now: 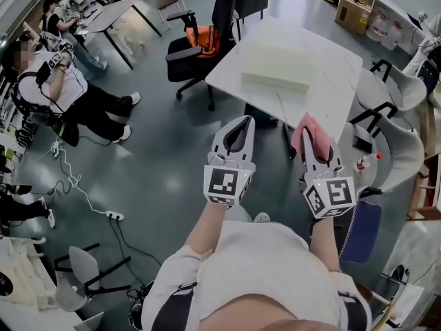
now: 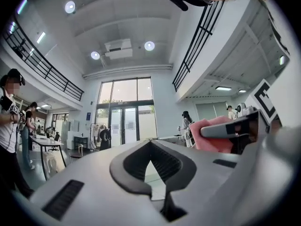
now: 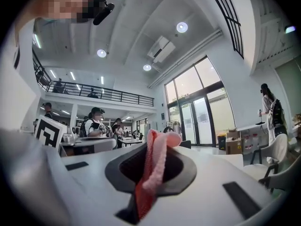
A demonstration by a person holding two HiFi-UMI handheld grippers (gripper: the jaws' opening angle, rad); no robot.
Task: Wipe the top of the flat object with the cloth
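The grey floor (image 1: 158, 157) fills most of the head view, and both grippers hang over it, short of the near edge of the white table (image 1: 331, 81). On that table, well ahead of the grippers, lies the flat object (image 1: 279, 64), a pale slab with nothing on top of it. The wipe has not begun. I judge this to be the approach, with the cloth in hand but not yet brought to the slab.

The next move calls for carrying the right gripper (image 1: 315, 147) forward over the table. It then needs to lower until the cloth (image 1: 309, 126) lies against the slab's top, before any stroke.

Both forearms reach forward from the body, side by side, and the grippers point away toward the table with their marker cubes facing up. The left gripper (image 1: 242, 121) has its jaws pressed together at the tips with nothing between them. The right gripper's jaws pinch the pink cloth, which bunches out past the tips.
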